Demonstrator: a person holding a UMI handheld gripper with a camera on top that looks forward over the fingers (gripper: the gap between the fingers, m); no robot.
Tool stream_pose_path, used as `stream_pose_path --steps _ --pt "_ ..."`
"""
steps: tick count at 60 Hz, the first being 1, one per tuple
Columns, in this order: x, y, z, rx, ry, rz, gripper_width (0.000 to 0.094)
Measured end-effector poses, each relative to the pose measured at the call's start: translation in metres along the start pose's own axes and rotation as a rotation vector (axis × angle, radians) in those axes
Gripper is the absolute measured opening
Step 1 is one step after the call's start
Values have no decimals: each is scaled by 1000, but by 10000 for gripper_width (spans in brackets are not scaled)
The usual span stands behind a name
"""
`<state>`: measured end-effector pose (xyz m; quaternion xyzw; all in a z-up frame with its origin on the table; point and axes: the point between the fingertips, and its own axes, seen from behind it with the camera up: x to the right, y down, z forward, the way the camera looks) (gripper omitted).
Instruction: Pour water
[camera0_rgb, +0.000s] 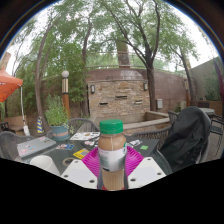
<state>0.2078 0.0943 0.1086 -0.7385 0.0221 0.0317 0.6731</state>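
Note:
A clear plastic bottle (112, 158) with a green cap and a white label, filled with tan liquid, stands upright between my gripper's (112, 166) two fingers. The pink pads (91, 160) press against it on both sides, so the gripper is shut on the bottle. The bottle is held over a patio table (70, 152). The bottle's base is hidden by the fingers.
The table holds a laptop (32, 147), a bowl-like dish (61, 132) and coloured papers (80, 153). A black bag rests on a chair (188, 138) to the right. Metal chairs, a stone outdoor fireplace (118, 95) and trees stand beyond.

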Motion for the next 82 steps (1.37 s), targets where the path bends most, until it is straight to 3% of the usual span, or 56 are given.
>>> stream_pose_path --steps 10,12,28,35,41,44,82 --pt "16 31 0 -60 -9 2 298" --pt "13 22 -2 -10 -20 -5 296" --pt "17 23 -2 -4 -21 -16 302" --pt "20 23 -9 -1 -19 -19 476" --pt "26 32 -21 -70 -2 -3 763" --pt "22 26 -34 -58 -17 11 843" --pt "-16 25 -287 -133 -23 -91 832"
